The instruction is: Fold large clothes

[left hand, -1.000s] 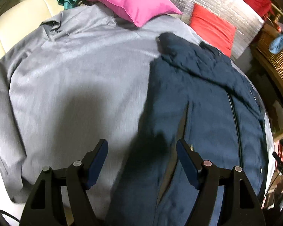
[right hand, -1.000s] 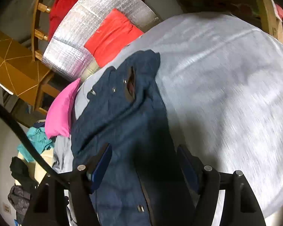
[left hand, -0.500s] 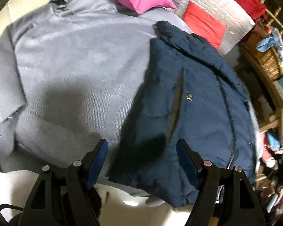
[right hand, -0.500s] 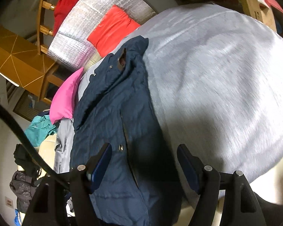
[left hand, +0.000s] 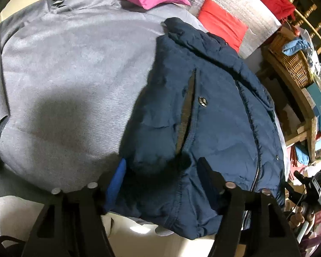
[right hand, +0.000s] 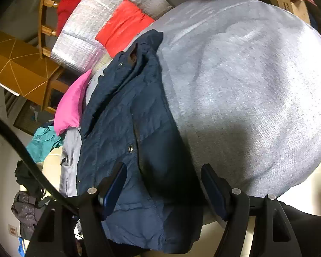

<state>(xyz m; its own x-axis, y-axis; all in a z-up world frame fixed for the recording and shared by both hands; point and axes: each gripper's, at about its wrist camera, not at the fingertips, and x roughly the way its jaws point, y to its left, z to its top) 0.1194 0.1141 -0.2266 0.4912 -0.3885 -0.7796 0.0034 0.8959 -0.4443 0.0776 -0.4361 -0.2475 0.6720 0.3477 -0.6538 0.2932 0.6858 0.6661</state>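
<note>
- The jacket (left hand: 214,115), navy and padded, lies flat on the grey sheet (left hand: 64,75), its hem hanging just over the near edge.
- Left gripper (left hand: 160,171): fingers apart, set astride the hem corner beside the pocket slit; no pad presses the cloth, so nothing is gripped.
- Right gripper (right hand: 163,177): fingers likewise released, above the jacket's other hem corner.
- Handling, as a judgement: soft, bulky, light for its size. The shell looks slippery and the padding will spring back. Take hold at the stitched hem, one corner per gripper.
- Left view only: the zip (left hand: 254,141) and the basket (left hand: 293,64).
- Right view only: the teal cloth (right hand: 45,143) beyond the pink cushion (right hand: 72,105).
</note>
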